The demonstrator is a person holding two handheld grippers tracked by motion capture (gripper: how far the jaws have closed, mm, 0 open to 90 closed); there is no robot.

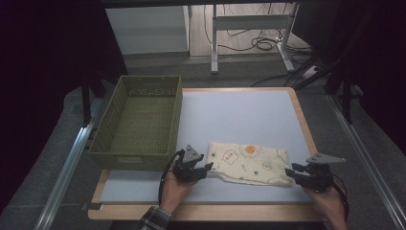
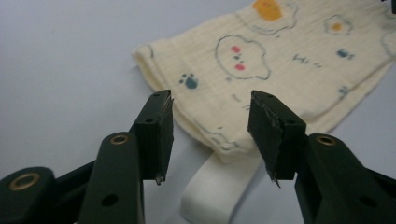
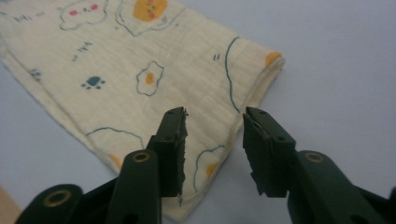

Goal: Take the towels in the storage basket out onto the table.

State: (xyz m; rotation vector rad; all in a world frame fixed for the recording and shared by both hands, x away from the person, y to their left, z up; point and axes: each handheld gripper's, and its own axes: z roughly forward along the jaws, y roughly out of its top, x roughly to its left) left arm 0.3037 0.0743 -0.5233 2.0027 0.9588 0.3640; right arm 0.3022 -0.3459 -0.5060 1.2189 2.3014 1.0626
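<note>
Soft cloth, matt table, woven basket

The printed cream cloth (image 2: 261, 56) looks like finely ribbed, crinkled cotton, matt. The table top (image 1: 239, 115) is smooth matt pale sheet edged in wood. The olive basket (image 1: 139, 120) appears woven plastic. Gripper pads (image 3: 175, 144) look rough black rubber.

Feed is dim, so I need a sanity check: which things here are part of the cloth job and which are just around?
In the job: printed cloth; left gripper and right gripper, jaws open at its ends.

Just around: green basket; white strap under the cloth.
</note>
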